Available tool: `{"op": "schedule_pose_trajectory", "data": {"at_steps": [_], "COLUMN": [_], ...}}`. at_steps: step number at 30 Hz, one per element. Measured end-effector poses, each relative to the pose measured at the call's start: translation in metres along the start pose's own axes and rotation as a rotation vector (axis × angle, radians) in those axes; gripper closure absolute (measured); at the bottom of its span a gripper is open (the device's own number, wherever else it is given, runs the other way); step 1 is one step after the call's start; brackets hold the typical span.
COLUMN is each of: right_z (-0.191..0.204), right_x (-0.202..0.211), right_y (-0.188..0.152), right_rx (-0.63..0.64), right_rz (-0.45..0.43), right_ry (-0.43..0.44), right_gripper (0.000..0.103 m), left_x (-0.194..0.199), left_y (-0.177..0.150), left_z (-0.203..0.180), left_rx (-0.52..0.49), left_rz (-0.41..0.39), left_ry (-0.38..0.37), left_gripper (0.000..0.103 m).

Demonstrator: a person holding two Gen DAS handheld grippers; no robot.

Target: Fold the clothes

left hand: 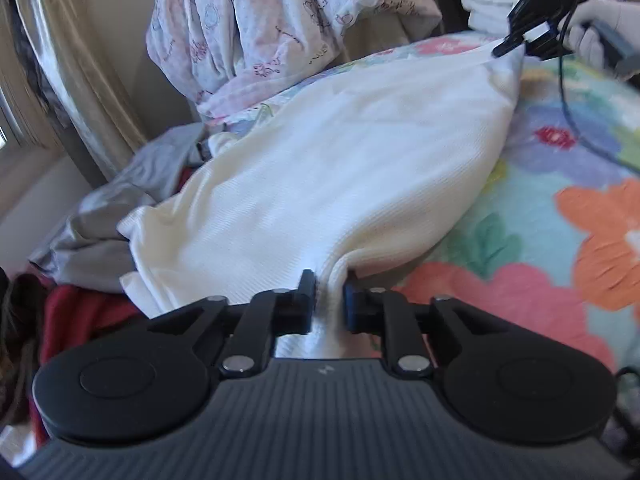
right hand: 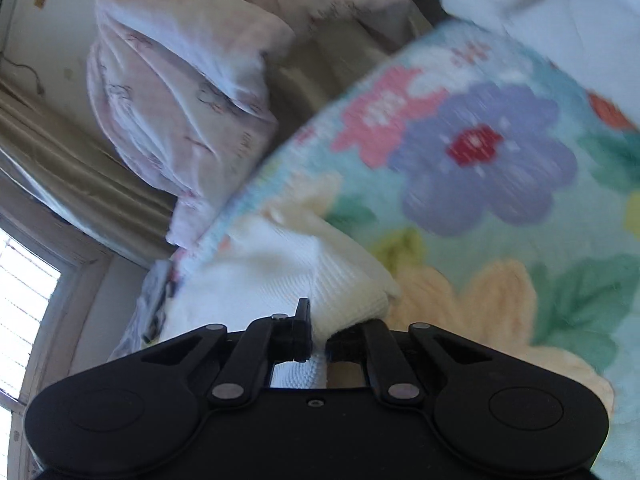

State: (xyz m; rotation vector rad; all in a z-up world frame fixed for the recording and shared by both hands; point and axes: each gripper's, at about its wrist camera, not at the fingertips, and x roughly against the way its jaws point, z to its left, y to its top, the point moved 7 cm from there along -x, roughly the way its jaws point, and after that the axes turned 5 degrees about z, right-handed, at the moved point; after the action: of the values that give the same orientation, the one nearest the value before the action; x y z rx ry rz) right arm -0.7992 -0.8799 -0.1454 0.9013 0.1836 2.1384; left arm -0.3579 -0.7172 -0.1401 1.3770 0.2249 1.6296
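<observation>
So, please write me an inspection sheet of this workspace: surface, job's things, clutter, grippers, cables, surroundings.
Surface: floral blanket, partly covered by laundry.
Job's things: cream garment, ribbed knit, stretched between both grippers.
Clutter: grey cloth and red cloth at the garment's left; printed pink fabric heaped behind; white pile at the far right.
Grippers: left gripper shut on the garment's near edge; right gripper shut on a far corner, held by a gloved hand.
Cables: black cable hangs from the right gripper over the blanket.
Surroundings: beige curtain and window at the left.
</observation>
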Motion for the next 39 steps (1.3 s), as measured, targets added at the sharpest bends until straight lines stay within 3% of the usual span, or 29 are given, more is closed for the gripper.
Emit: {"op": "schedule_pose_trajectory", "data": {"at_steps": [1, 4, 7, 9, 12, 14, 15, 16, 18, 19, 21, 23, 28, 30, 31, 32, 37, 39], "right_z": [-0.008, -0.024, -0.021, -0.017, -0.014, -0.015, -0.016, -0.017, -0.02, -0.022, -0.027, -0.025, 0.05, 0.062, 0.06, 0.056, -0.02, -0.051], "right_x": [0.0, 0.006, 0.011, 0.011, 0.006, -0.002, -0.008, -0.014, -0.026, -0.032, -0.046, -0.054, 0.001, 0.036, 0.054, 0.071, 0.105, 0.097], "right_y": [-0.001, -0.004, -0.009, -0.018, -0.03, -0.037, -0.038, -0.04, -0.039, -0.037, -0.036, -0.035, -0.003, -0.009, -0.015, -0.022, -0.056, -0.079], "right_rx": [-0.043, -0.17, -0.147, -0.144, -0.134, -0.129, -0.138, -0.147, -0.194, -0.246, -0.386, -0.485, -0.268, -0.292, -0.303, -0.306, -0.178, -0.203], "right_rz": [-0.004, -0.009, 0.014, 0.045, 0.082, 0.105, 0.101, 0.098, 0.065, 0.035, 0.007, 0.003, -0.047, -0.066, -0.077, -0.085, -0.054, -0.021], "right_ry": [0.009, 0.039, 0.035, 0.056, 0.067, 0.06, 0.063, 0.066, 0.103, 0.142, 0.205, 0.22, 0.403, 0.484, 0.501, 0.503, 0.18, 0.091], "right_gripper": [0.088, 0.072, 0.056, 0.056, 0.046, 0.045, 0.044, 0.044, 0.044, 0.045, 0.093, 0.092, 0.092, 0.092, 0.092, 0.092, 0.092, 0.092], "left_x": [-0.002, -0.005, -0.005, -0.009, -0.018, -0.022, -0.025, -0.028, -0.03, -0.03, -0.022, -0.007, 0.058, 0.085, 0.09, 0.095, 0.063, 0.063], "left_y": [0.0, 0.003, 0.001, -0.001, -0.005, -0.006, -0.006, -0.006, -0.003, -0.001, 0.006, 0.014, 0.027, 0.025, 0.019, 0.013, -0.035, -0.031], "left_z": [0.001, 0.006, 0.002, 0.002, 0.006, 0.007, 0.007, 0.005, 0.004, 0.006, 0.015, 0.03, 0.051, 0.042, 0.034, 0.026, -0.051, -0.057], "left_rx": [-0.014, -0.037, -0.063, -0.066, -0.031, 0.003, 0.01, 0.006, 0.002, 0.013, 0.047, 0.098, 0.163, 0.142, 0.142, 0.141, 0.019, -0.064], "left_rz": [0.005, 0.01, 0.013, 0.005, 0.02, 0.021, 0.025, 0.029, 0.013, 0.0, -0.041, -0.082, -0.164, -0.211, -0.189, -0.164, 0.067, 0.035], "left_ry": [0.008, 0.005, -0.022, -0.023, -0.037, -0.059, -0.067, -0.073, -0.047, -0.028, 0.011, 0.032, 0.039, 0.019, 0.002, -0.014, -0.183, -0.121], "left_gripper": [0.071, 0.067, 0.057, 0.052, 0.051, 0.056, 0.075, 0.089, 0.091, 0.092, 0.092, 0.093, 0.093, 0.093, 0.093, 0.093, 0.093, 0.093]}}
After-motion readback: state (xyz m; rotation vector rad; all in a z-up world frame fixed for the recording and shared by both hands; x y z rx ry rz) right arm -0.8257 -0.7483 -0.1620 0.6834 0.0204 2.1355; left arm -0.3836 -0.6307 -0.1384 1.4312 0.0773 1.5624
